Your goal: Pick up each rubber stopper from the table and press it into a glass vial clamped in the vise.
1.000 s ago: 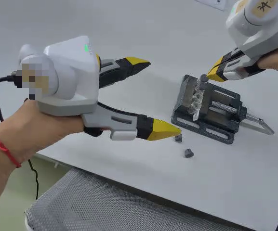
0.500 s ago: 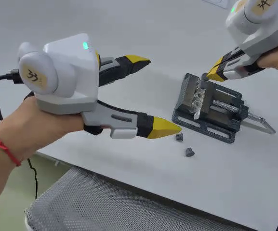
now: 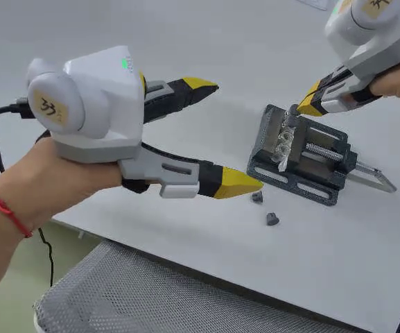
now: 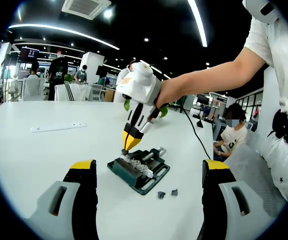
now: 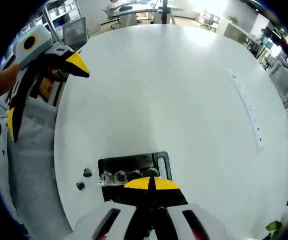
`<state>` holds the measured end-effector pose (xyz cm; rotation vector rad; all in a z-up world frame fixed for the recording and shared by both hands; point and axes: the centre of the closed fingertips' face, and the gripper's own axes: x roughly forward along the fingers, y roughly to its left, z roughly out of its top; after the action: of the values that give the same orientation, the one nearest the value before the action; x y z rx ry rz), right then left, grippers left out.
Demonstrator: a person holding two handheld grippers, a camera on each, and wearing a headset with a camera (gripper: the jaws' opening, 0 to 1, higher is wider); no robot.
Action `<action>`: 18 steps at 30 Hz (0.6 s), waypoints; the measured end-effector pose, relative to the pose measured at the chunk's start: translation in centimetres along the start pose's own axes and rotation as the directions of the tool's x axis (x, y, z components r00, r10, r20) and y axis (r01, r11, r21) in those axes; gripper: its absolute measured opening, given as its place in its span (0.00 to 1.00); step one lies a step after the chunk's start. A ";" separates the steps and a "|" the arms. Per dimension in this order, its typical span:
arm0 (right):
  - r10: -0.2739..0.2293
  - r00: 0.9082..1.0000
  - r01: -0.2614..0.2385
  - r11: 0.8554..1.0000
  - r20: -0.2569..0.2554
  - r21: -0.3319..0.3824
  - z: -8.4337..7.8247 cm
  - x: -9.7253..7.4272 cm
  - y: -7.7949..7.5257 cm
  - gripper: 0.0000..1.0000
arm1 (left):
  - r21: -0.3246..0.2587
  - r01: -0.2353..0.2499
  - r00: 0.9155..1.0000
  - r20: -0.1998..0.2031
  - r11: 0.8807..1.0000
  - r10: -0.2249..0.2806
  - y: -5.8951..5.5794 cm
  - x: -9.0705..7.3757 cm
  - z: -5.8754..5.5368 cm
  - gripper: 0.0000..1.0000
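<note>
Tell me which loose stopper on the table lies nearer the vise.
The stopper just off the vise base; the other stopper sits nearer the table edge.

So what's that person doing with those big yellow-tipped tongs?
Someone is plugging little clear glass vials that sit clamped in a dark metal vise on the white table. The right tongs are shut, with their tips against a small grey rubber stopper on top of one vial. The left tongs hover wide open, holding nothing. Beside the vise, two more grey stoppers lie on the table.
</note>
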<state>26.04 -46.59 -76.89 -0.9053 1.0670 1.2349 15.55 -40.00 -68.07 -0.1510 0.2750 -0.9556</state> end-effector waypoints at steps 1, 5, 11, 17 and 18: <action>0.000 1.000 0.000 1.000 -0.001 0.000 0.0 0.0 0.0 0.00 | -0.001 0.000 1.000 0.001 1.000 0.000 0.1 0.0 0.0 0.86; 0.003 1.000 -0.003 1.000 -0.009 -0.002 -0.1 0.0 -0.1 0.00 | -0.001 0.002 1.000 0.002 1.000 -0.002 0.2 0.0 0.0 0.86; 0.003 1.000 -0.003 1.000 -0.017 -0.005 -0.2 -0.1 -0.1 0.00 | 0.001 0.006 1.000 0.002 1.000 -0.006 0.1 0.2 0.0 0.86; 0.002 1.000 -0.002 1.000 -0.021 -0.004 -0.2 0.2 -0.3 0.00 | 0.001 0.009 1.000 0.002 1.000 -0.009 -0.1 0.4 0.1 0.86; 0.002 1.000 -0.002 1.000 -0.022 -0.002 -0.2 0.1 -0.3 0.00 | 0.002 0.010 1.000 0.001 1.000 -0.010 -0.1 0.4 0.1 0.86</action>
<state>26.28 -46.78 -77.05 -0.9213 1.0844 1.2300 15.69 -40.41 -68.05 -0.1512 0.2727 -0.9660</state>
